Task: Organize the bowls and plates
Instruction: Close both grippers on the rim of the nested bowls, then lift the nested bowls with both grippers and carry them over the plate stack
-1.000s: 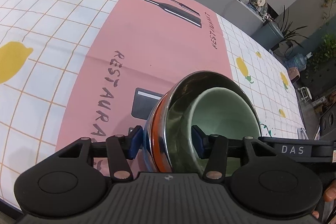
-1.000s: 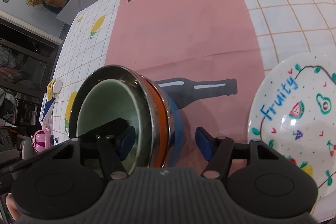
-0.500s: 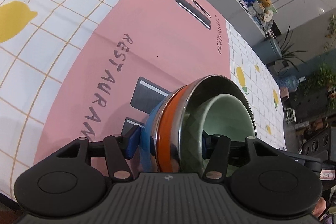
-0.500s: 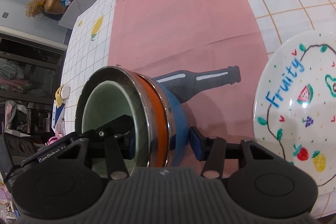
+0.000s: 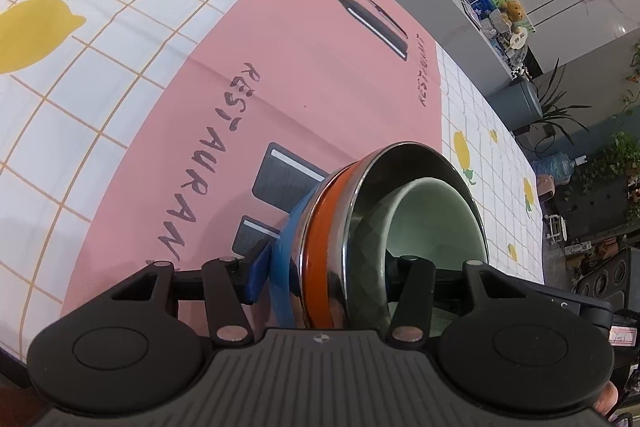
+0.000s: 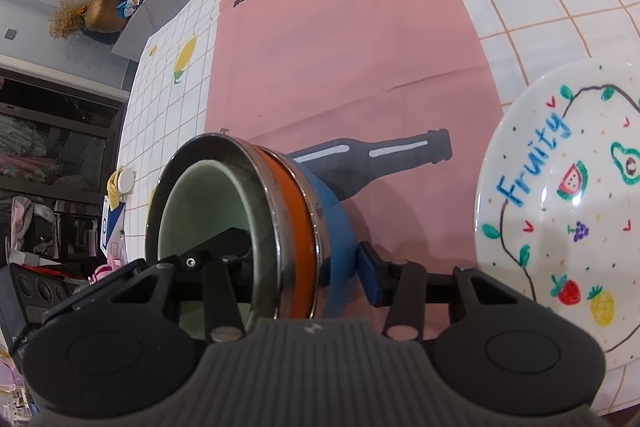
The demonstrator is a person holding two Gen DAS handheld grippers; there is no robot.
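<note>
- Tablecloth (image 5: 120, 75): white grid with yellow lemons; it covers the whole table and reaches the far edge in both wrist views.
- Pink mat (image 5: 320, 75): lies flat on the tablecloth at centre; printed with dark bottles and the word RESTAURANT.
- Plate (image 6: 560, 195): white, marked "Fruity" with drawn fruit; lies flat on the tablecloth at the right of the right wrist view, right of the mat and apart from the bowls.
- Bowl stack (image 5: 360, 227): nested bowls tilted on their side over the near part of the mat. Outermost is a blue bowl (image 6: 336, 223), then an orange bowl (image 6: 298, 223), then a steel bowl (image 5: 400, 163), with a pale green bowl (image 5: 436, 219) innermost.
- Left gripper (image 5: 324, 275): straddles the near wall of the stack; the outer blue pad touches the blue bowl, the other finger is inside the green bowl. Jaws are closing, pinching the stack.
- Right gripper (image 6: 304, 267): straddles the same stack from the opposite side; one finger sits inside the green bowl, the outer blue pad stands just beside the blue bowl with a visible gap. Jaws are closing, not yet pinching.
</note>
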